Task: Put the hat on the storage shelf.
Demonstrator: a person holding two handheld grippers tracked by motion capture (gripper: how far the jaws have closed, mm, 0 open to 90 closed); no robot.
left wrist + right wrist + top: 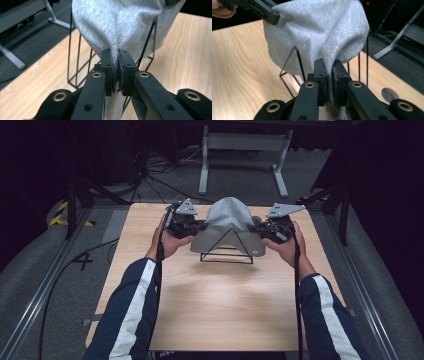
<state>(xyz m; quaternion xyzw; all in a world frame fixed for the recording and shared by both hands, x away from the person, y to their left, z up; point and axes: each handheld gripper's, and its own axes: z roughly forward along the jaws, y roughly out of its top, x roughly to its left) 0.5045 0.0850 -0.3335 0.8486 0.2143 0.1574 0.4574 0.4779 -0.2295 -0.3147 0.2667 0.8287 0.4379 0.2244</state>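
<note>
Hat (227, 222) (grey) over wire stand (227, 251)

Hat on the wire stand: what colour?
Flecked light grey hat, best in the right gripper view.

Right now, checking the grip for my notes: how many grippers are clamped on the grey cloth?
2. The left gripper pinches the grey cloth at its left edge, the right gripper at its right edge, over the wire stand.

Light wood bench (215, 310), one wire stand on it

We've got a pale wood-grain bench on grey carpet, and sitting directly on it, toward the far middle, is a black wire stand (226, 254); the near half is just bare wood.
</note>
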